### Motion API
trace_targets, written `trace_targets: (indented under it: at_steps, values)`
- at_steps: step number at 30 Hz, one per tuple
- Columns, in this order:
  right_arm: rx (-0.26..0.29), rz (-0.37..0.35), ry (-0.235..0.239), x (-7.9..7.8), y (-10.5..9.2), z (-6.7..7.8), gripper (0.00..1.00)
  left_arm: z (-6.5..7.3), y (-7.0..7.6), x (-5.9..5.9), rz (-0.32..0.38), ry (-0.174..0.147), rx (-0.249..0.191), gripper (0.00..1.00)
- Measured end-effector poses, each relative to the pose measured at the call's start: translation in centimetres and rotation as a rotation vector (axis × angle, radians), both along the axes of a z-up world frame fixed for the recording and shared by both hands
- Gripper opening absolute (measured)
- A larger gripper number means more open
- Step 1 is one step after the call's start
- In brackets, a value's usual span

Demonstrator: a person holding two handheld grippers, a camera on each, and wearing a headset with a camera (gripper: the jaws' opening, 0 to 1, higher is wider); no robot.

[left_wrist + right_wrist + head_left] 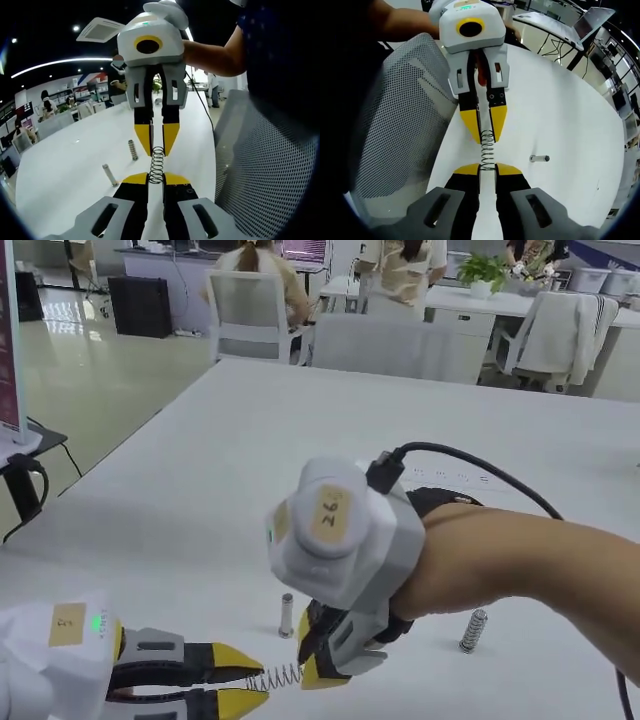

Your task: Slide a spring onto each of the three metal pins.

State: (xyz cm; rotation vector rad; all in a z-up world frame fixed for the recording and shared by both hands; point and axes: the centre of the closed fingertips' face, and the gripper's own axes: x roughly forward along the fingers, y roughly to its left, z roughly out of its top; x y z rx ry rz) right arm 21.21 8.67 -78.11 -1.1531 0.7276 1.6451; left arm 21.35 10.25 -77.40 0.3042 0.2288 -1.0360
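A thin wire spring (281,676) is stretched between my two grippers, just above the white table (200,490). My left gripper (262,689), with yellow-tipped jaws, is shut on one end of the spring (157,166). My right gripper (318,667) comes from the opposite side and is shut on the other end of the spring (487,147). A bare metal pin (287,615) stands upright just behind them, also seen as the pin (109,175) and the pin (539,158). A second spring (472,630) stands to the right; I cannot tell whether a pin is inside it.
A black cable (480,475) runs from the right gripper across the table. White chairs (250,310) and seated people are at the far end. A grey mesh chair (400,115) sits at the table's near edge.
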Motion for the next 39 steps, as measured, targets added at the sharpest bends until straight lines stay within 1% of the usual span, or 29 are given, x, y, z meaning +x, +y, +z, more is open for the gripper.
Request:
trace_targets:
  at_steps: [4, 10, 14, 24, 34, 39]
  values:
    - [0.005, -0.008, 0.002, 0.2, 0.0, -0.1, 0.11, 0.0, 0.0, -0.1, -0.002, 0.002, 0.0, 0.02]
    - [0.001, -0.014, 0.013, 0.1, 0.0, -0.5, 0.13, 0.4, 0.1, 0.1, 0.005, -0.005, -0.006, 0.02]
    - [0.0, -0.015, 0.017, 0.1, 0.0, -0.8, 0.13, 0.9, 0.1, 0.2, 0.01, -0.014, -0.023, 0.02]
    - [0.009, -0.021, 0.028, 0.0, 0.1, -0.8, 0.11, 1.6, -0.3, 0.1, 0.004, -0.036, -0.033, 0.02]
    - [0.015, -0.029, 0.029, 0.2, 0.2, -0.9, 0.09, 1.6, -0.3, 0.2, 0.014, -0.033, -0.037, 0.02]
    - [0.029, -0.032, 0.029, 0.2, 0.4, -0.5, 0.09, 1.4, -0.4, 0.2, 0.017, -0.024, -0.033, 0.02]
